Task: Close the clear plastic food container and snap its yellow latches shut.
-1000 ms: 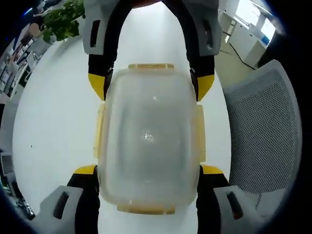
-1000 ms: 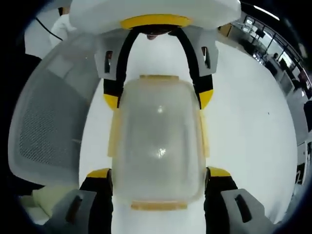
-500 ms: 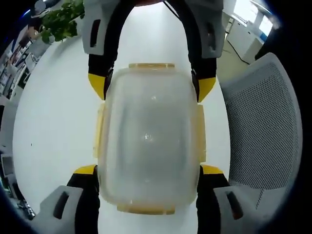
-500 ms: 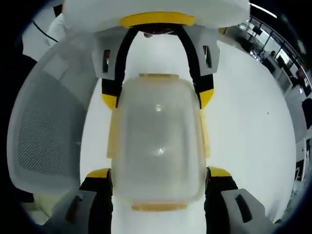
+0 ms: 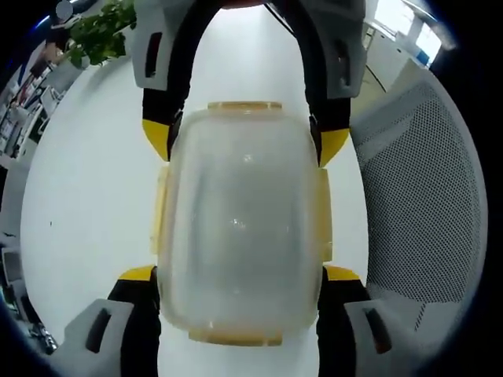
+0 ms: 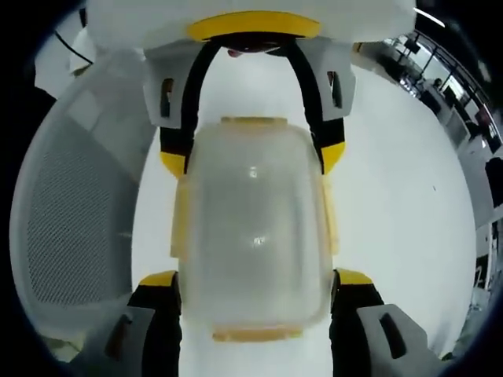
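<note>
The clear plastic container (image 5: 240, 228) has its lid on and is seen from above the white table. Yellow latches sit at its far end (image 5: 244, 106), near end (image 5: 236, 339) and along both long sides (image 5: 161, 212). My left gripper (image 5: 240, 275) is shut on the container's near end, its yellow-tipped jaws pressing both sides. The right gripper (image 5: 244, 137) grips the opposite end, coming in from the top. In the right gripper view the same container (image 6: 251, 228) is clamped by my right gripper (image 6: 255, 279), with the left gripper (image 6: 251, 157) across from it.
A round white table (image 5: 86, 196) lies under the container. A grey mesh chair (image 5: 424, 196) stands close beside the table, also visible as a mesh chair (image 6: 71, 212). A green plant (image 5: 98, 31) and office furniture lie beyond the table's far edge.
The container stays held between both grippers. The mesh chair looms slightly larger in both views, from a small shift of the cameras.
</note>
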`<state>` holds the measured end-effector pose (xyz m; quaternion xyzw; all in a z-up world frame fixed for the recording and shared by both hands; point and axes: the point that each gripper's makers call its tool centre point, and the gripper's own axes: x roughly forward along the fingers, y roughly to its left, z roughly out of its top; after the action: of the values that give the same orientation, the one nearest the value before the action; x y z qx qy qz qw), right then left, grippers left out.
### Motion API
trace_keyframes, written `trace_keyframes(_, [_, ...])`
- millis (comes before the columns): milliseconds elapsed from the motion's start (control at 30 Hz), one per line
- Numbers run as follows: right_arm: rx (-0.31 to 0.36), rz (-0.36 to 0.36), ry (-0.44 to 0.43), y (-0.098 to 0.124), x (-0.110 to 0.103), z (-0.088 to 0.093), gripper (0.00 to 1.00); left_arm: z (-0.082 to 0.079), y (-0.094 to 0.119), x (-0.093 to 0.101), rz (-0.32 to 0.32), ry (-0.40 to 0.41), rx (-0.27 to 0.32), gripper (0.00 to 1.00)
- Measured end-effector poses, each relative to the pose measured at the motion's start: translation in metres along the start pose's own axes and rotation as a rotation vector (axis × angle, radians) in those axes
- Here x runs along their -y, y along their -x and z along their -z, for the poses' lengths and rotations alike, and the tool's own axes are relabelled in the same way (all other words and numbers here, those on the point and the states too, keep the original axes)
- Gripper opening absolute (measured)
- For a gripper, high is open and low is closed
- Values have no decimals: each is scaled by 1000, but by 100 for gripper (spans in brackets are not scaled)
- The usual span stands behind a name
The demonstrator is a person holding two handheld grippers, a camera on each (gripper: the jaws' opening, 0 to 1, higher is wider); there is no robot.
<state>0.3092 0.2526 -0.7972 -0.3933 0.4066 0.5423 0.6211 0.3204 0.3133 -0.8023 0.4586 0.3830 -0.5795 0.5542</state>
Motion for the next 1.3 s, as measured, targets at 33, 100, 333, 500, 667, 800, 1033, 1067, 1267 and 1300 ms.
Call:
trace_keyframes(33, [-4,0,1,-1,0,-2,78,3,1,0,0,2,5,82])
trace_keyframes(100, [-9,0,2,-3,-1,-7,78,6,2,1,-1,4,9,82])
trace_keyframes(333, [-13,-1,1,-9,-1,-22,78,23,7,1,-1,9,16,82])
trace_keyframes(500, [-15,-2,-6,-15,0,-36,78,37,10,-1,4,3,11,82])
trace_keyframes(667, [-24,-3,-2,-20,2,-48,78,49,14,-1,4,11,20,82])
trace_keyframes(800, [-30,-6,6,-24,3,-56,78,58,17,-2,2,22,24,83])
trace_keyframes(1033, [-33,-4,9,-30,5,-69,78,72,20,-4,1,27,32,83])
trace_keyframes(1067, [-34,-3,8,-31,5,-72,78,74,21,-4,1,26,33,83])
trace_keyframes(1267, [-37,1,1,-35,6,-82,79,85,23,-6,4,22,31,83])
trace_keyframes(1300, [-35,1,0,-35,6,-83,79,86,24,-6,4,21,31,83])
